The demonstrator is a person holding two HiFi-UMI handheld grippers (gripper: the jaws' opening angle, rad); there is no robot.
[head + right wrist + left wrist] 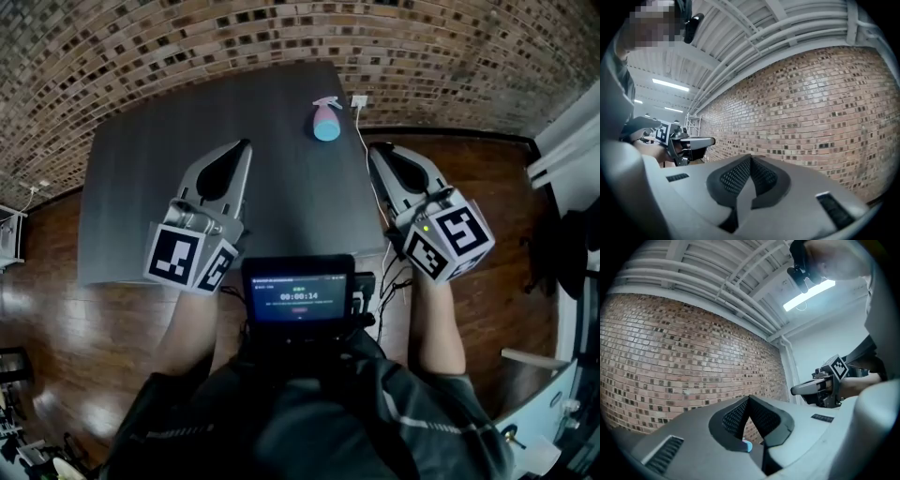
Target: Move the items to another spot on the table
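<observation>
my left gripper (246,145) and right gripper (373,148) are both clenched tight on nothing, the left over the grey table (141,197), the right at its right edge. the pink and blue spray bottle (325,120) stands near the table's far edge, between their tips. the screen (298,292) reads 00:00:14.

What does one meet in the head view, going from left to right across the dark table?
left gripper → pink and blue spray bottle → right gripper
</observation>
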